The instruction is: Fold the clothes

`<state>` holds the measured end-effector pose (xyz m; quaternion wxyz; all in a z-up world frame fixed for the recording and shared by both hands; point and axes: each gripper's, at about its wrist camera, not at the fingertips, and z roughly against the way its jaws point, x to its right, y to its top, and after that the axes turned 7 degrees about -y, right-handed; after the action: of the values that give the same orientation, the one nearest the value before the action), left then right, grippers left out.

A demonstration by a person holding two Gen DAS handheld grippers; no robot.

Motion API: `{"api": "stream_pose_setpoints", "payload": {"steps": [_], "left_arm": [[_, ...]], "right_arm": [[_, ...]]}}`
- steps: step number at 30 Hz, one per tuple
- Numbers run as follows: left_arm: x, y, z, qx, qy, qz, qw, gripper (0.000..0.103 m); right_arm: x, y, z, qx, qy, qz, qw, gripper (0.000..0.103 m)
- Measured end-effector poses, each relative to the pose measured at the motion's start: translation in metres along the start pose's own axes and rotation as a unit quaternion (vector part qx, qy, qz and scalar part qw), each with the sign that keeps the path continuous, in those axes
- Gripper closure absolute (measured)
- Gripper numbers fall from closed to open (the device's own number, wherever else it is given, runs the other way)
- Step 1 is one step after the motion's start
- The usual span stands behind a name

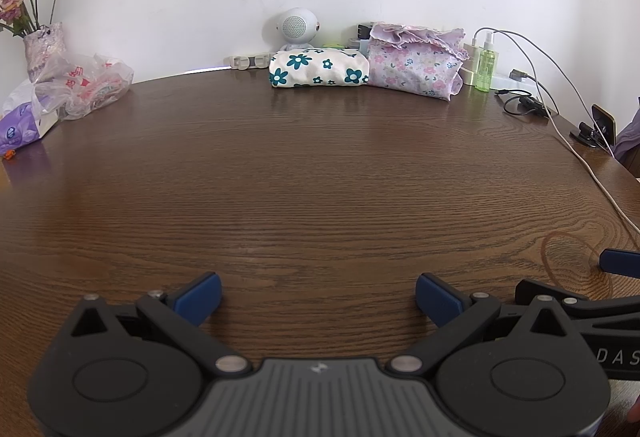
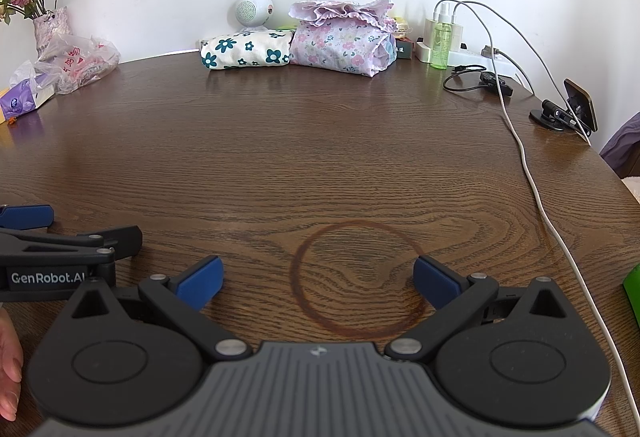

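left claw (image 1: 318, 295): jaws wide, holding nothing; low over bare worktop (image 1: 320, 177)
right claw (image 2: 318, 283): jaws wide, empty too; just beside my left one, over a dark ring stain (image 2: 356, 279)
clothes: two folded bundles at the far edge by the wall; cream one with teal flowers (image 1: 319, 68), pink floral one with a ruffled edge (image 1: 416, 65) touching its right side
key relation: both bundles well ahead of both claws, long axes running left-right across my view; right claw sits squarer to the pink bundle, left claw to the cream one
judgement: nothing unfolded in reach; folding looks done or between garments
surface: dark wood grain, smooth, glossy
room: white wall; white cable (image 2: 532, 173) trailing down the right side, a snag risk for my right claw
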<state>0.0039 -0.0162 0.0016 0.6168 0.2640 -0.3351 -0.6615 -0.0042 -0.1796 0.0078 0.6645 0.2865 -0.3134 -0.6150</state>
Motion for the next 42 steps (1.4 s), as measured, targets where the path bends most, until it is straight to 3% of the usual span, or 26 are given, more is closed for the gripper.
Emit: {"api": "stream_pose_setpoints", "payload": {"steps": [42], "left_arm": [[0.0004, -0.0008, 0.0001, 0.001, 0.004, 0.004, 1.0, 0.0]], "right_arm": [[-0.0008, -0.0009, -0.0015, 0.0, -0.002, 0.001, 1.0, 0.001]]}}
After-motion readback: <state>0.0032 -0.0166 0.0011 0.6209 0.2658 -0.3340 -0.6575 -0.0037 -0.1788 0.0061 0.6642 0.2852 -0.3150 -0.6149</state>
